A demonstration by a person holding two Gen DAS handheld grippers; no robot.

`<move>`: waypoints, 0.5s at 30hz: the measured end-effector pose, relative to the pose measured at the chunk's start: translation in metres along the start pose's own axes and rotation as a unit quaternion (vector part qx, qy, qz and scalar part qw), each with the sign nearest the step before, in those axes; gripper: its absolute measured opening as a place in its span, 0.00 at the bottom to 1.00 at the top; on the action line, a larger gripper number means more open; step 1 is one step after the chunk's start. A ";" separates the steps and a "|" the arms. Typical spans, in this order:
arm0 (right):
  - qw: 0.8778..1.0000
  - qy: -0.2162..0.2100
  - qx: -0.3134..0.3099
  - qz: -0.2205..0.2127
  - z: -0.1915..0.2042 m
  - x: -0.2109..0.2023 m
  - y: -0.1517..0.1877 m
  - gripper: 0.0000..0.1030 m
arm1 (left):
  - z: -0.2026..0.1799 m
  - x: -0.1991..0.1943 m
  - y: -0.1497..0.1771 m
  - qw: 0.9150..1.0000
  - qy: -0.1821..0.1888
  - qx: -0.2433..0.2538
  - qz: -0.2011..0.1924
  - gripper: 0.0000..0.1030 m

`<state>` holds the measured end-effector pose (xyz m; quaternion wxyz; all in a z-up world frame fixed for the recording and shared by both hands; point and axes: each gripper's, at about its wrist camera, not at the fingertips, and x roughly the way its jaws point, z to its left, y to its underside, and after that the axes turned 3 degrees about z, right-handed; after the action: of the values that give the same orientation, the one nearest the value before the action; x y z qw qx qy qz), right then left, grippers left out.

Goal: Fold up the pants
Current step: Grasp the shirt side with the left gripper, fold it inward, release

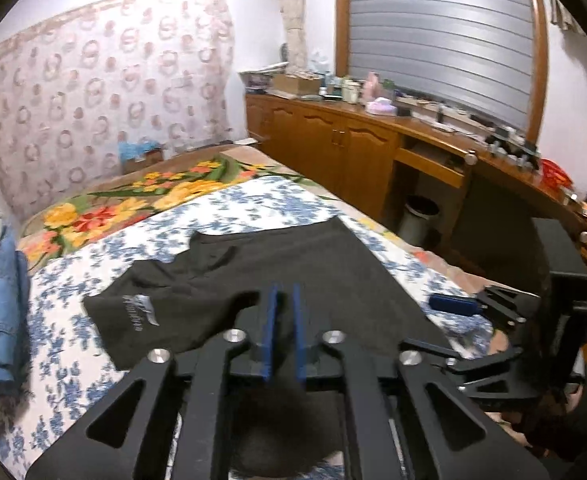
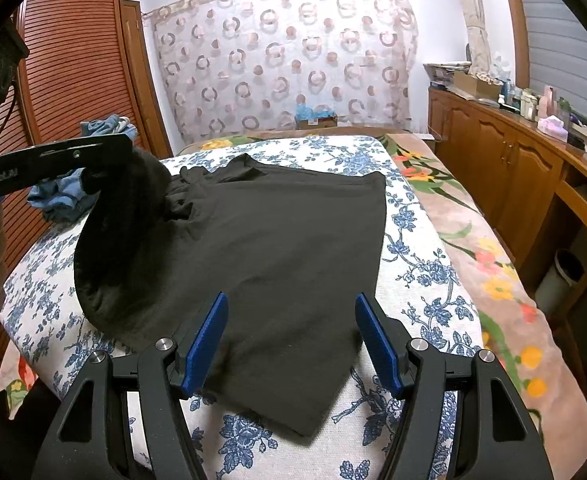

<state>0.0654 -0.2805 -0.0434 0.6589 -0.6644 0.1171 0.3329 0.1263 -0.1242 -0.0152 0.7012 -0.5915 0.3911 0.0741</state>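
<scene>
Both grippers over black pants (image 2: 277, 240): left gripper (image 1: 284, 300) barely parted, right gripper (image 2: 291, 308) spread wide.

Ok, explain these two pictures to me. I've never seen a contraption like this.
There is no robot. A person holds a two-finger clamp in each hand, and each clamp carries a wide-angle camera looking along its blue-padded fingers. One picture looks out from the left gripper, the other from the right gripper. Black pants lie on the flowered bedsheet. The right gripper is open and empty above them. The left gripper's pads are nearly together. The pants' edge rises to its tip, but I cannot tell whether it is pinched.
</scene>
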 end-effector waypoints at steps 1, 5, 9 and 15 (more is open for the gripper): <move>1.000 0.000 0.000 0.000 0.001 -0.001 0.000 0.66 | 0.003 0.002 0.000 1.000 -0.005 -0.002 0.002 0.26; 1.000 0.000 -0.001 0.000 0.002 0.001 -0.001 0.66 | 0.018 0.000 0.007 1.000 -0.014 -0.019 0.002 0.54; 1.000 -0.004 -0.004 -0.004 0.006 0.003 -0.004 0.66 | 0.029 -0.003 0.017 0.999 -0.022 -0.028 0.002 0.62; 1.000 -0.019 -0.016 -0.007 0.015 0.011 -0.012 0.64 | 0.043 0.003 0.040 0.998 -0.030 -0.045 0.024 0.63</move>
<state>0.0764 -0.2617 -0.0393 0.6524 -0.6692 0.0948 0.3430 0.1252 -0.0759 -0.0485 0.6836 -0.6103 0.3802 0.1256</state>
